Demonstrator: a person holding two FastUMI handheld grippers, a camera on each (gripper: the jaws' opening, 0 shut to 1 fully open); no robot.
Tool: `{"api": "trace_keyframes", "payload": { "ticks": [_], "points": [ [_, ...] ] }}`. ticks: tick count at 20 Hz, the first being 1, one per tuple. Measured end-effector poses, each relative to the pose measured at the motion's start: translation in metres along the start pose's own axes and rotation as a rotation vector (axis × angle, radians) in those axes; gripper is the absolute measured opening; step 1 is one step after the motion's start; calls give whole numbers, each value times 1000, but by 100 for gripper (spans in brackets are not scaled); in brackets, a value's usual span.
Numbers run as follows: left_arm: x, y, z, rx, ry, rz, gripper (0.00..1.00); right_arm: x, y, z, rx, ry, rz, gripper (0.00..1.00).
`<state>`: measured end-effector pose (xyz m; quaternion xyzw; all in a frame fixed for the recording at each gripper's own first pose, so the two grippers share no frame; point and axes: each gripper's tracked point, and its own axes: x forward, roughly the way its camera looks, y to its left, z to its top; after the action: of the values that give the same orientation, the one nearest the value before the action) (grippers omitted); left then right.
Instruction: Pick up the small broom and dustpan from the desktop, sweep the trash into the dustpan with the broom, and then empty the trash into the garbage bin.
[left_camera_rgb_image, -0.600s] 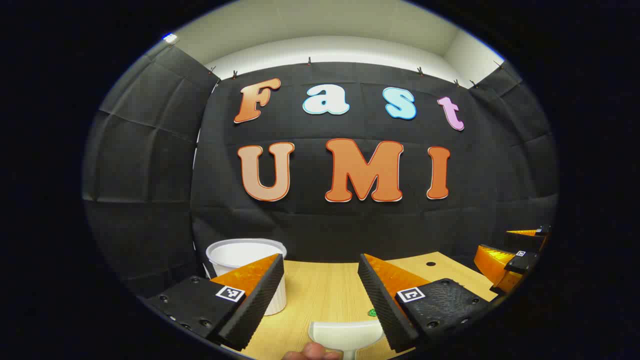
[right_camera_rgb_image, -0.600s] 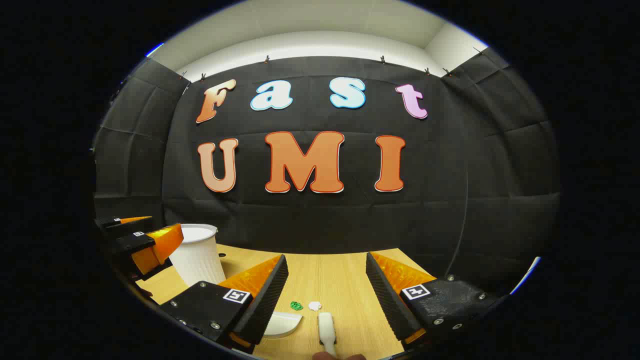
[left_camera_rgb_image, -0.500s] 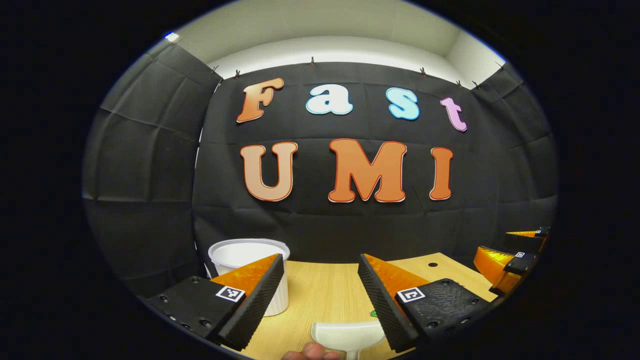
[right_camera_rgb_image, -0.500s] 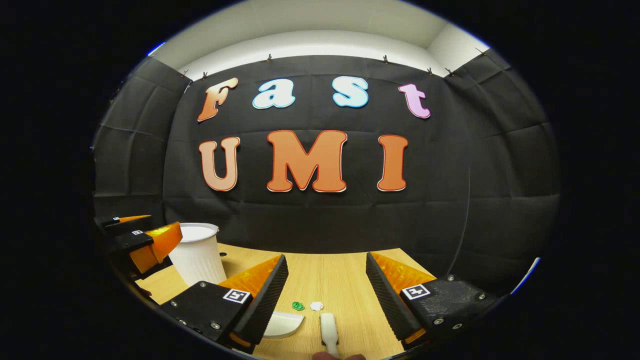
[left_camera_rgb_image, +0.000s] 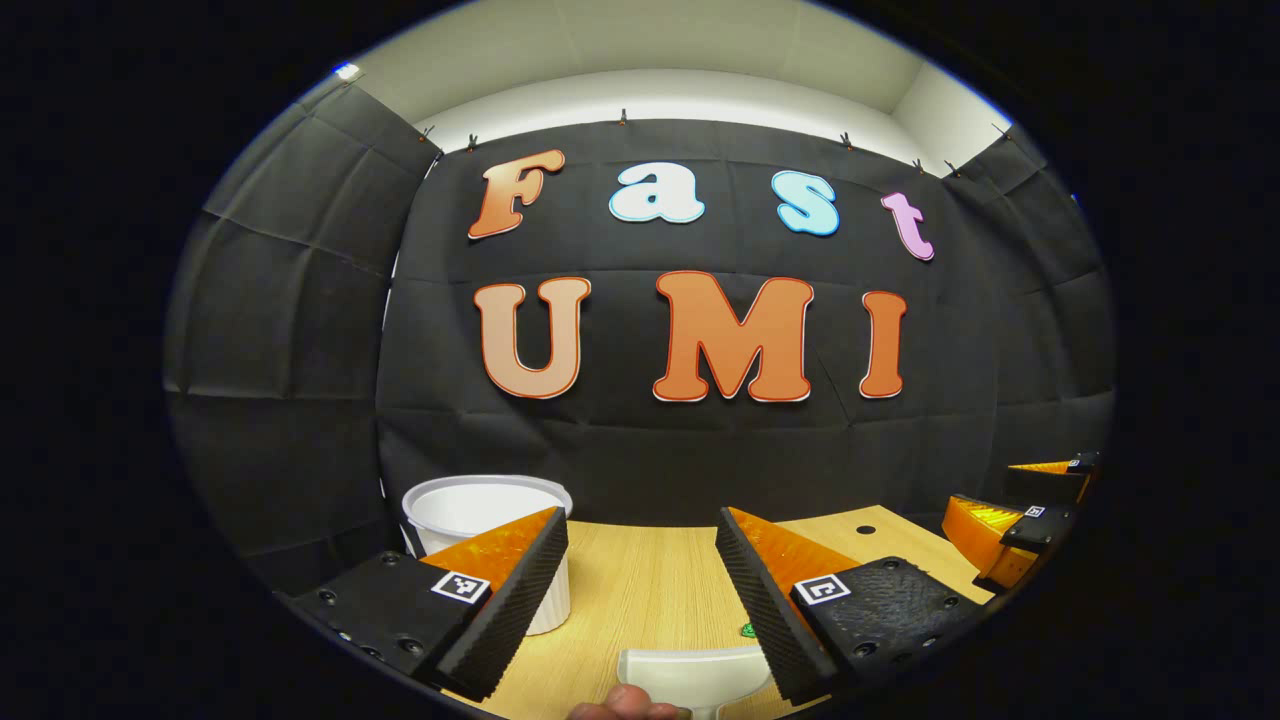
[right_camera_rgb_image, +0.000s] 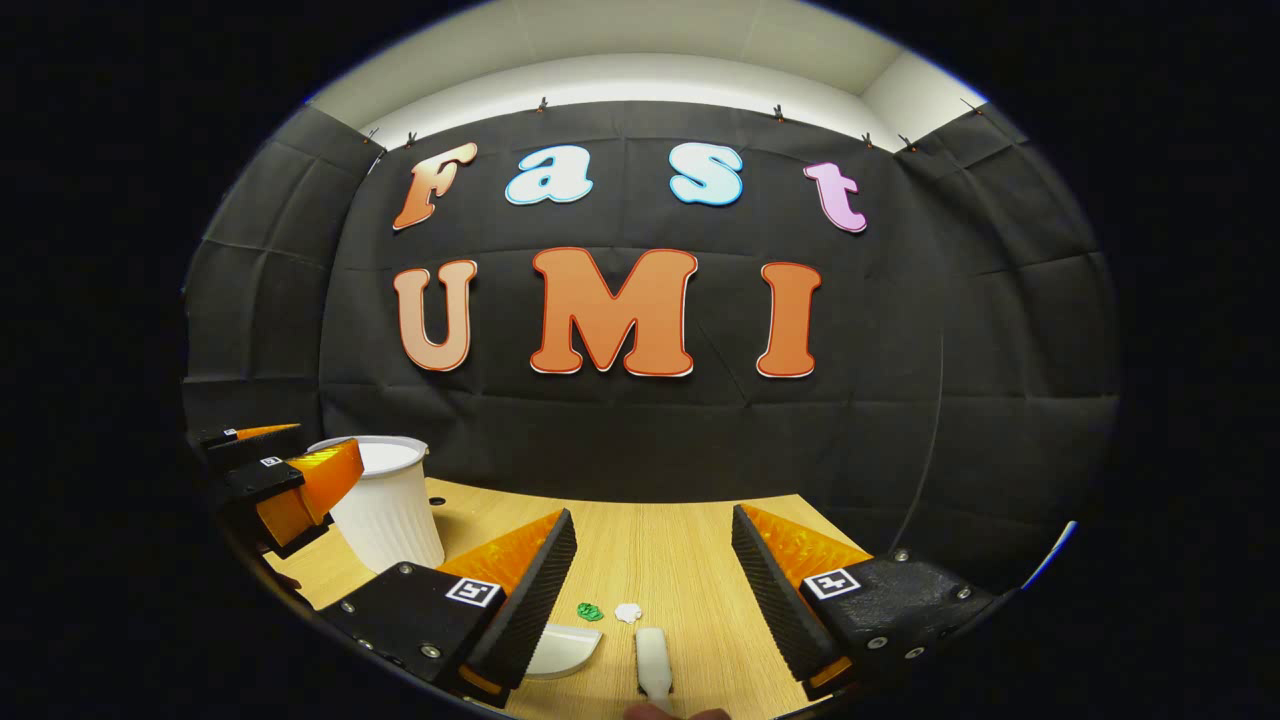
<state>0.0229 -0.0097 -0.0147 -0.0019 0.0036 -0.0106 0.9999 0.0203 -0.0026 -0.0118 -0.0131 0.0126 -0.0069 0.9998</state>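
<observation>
Pale wood-grain worktop (right_camera_rgb_image: 660, 550) is backed by black cloth wall (right_camera_rgb_image: 640, 440); white bin (left_camera_rgb_image: 470, 515) is seen lower left; both tongs, left (left_camera_rgb_image: 640, 585) and right (right_camera_rgb_image: 652, 590), are held released, grasping nothing

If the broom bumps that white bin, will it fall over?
Maybe. The bin looks like thin ribbed plastic and seems empty, so it is probably light. It is wider at the rim than at the base, which makes tipping easier. It stands upright on the desk, so a soft nudge would more likely slide it than topple it.
</observation>
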Motion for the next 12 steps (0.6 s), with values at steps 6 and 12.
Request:
{"api": "trace_keyframes", "payload": {
  "ticks": [6, 12],
  "points": [
    [2, -26, -7, 21, 19, -55, 95, 5, -8, -17, -19, 48, -8, 94],
    [3, -39, -13, 36, 39, -63, 95, 6, -11, -21, -15, 63, 11, 94]
  ]
}}
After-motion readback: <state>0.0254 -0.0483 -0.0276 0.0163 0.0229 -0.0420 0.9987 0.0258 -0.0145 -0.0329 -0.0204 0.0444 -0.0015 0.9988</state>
